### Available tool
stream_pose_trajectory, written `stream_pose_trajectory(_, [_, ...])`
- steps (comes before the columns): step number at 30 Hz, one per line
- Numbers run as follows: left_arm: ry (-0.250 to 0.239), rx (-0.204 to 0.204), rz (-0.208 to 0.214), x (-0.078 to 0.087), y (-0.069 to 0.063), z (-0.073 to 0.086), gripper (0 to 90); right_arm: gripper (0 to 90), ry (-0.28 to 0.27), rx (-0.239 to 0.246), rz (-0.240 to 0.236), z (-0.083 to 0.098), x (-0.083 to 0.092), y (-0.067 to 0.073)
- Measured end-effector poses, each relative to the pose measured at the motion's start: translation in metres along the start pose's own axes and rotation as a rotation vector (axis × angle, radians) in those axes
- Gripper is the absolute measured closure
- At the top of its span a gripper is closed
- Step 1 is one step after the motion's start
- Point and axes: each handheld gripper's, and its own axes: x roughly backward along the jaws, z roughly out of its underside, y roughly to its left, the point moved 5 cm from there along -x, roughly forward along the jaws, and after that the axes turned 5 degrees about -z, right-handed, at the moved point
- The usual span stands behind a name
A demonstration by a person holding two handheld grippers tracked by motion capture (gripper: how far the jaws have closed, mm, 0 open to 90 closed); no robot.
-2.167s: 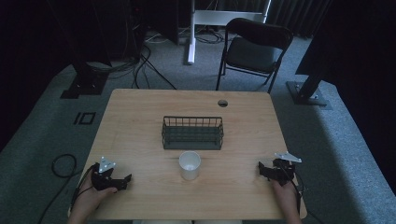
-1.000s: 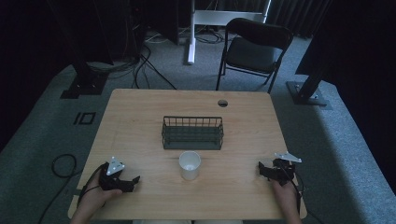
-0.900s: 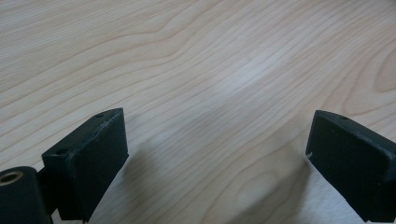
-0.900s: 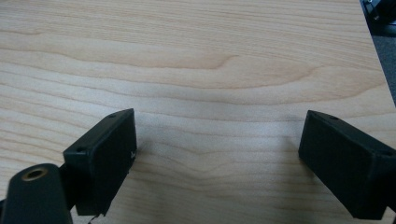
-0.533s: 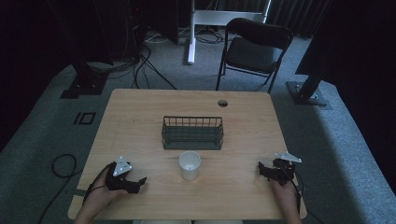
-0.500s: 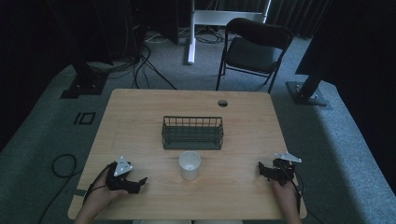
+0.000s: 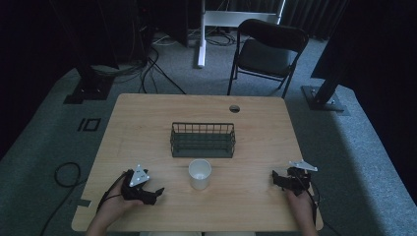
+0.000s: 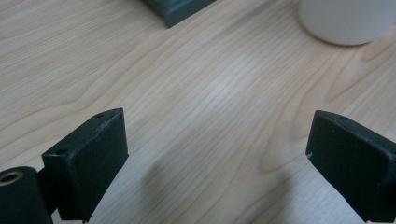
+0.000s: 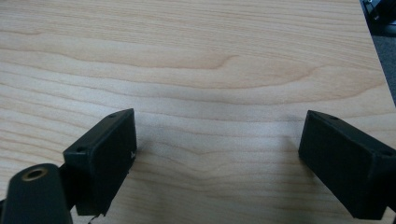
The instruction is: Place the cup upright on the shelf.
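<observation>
A white paper cup [image 7: 200, 173] stands upright at the middle of the wooden table [image 7: 147, 123], just in front of a dark wire basket [image 7: 202, 139]. My left gripper [image 7: 157, 192] rests low at the front left, its jaws pointing right toward the cup, still a hand's width from it. In the left gripper view the gripper [image 8: 217, 154] is open over bare wood, with the cup [image 8: 345, 21] at the top right and a basket corner [image 8: 180, 9] at the top. My right gripper [image 7: 275, 180] lies at the front right, open [image 9: 217, 158] with nothing between its jaws.
A round cable hole [image 7: 234, 108] sits near the table's far edge. Behind the table stand a black folding chair [image 7: 268, 49] and stand bases with cables on the grey carpet. The table's right edge [image 9: 376, 56] is close to my right gripper.
My left gripper has slid rightward along the front of the table toward the cup and turned its jaws to face it. The right gripper has stayed in place.
</observation>
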Motion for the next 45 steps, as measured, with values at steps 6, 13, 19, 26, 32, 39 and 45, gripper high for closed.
stream_pose_trajectory(6, [-0.014,-0.015,0.019,-0.007,-0.008,-0.006,5.8,10.8,0.000,0.000,0.000,0.000,0.000,0.000])
stream_pose_trajectory(13, [-0.017,-0.054,0.057,-0.012,-0.022,-0.017,5.8,10.8,0.000,0.000,0.000,0.000,0.000,0.000])
stream_pose_trajectory(19, [-0.024,-0.056,0.089,-0.017,-0.032,-0.023,5.8,10.8,0.000,0.000,0.000,0.000,0.000,0.000])
stream_pose_trajectory(26, [-0.042,-0.075,0.122,-0.022,-0.044,-0.032,5.8,10.8,0.000,0.000,0.000,0.000,0.000,0.000])
stream_pose_trajectory(32, [-0.075,-0.087,0.158,-0.025,-0.054,-0.044,5.8,10.8,0.000,0.000,0.000,0.000,0.000,0.000])
stream_pose_trajectory(39, [-0.112,-0.098,0.194,-0.029,-0.066,-0.060,5.8,10.8,0.000,0.000,0.000,0.000,0.000,0.000])
stream_pose_trajectory(45, [-0.132,-0.106,0.203,-0.031,-0.070,-0.071,5.8,10.8,0.000,0.000,0.000,0.000,0.000,0.000])
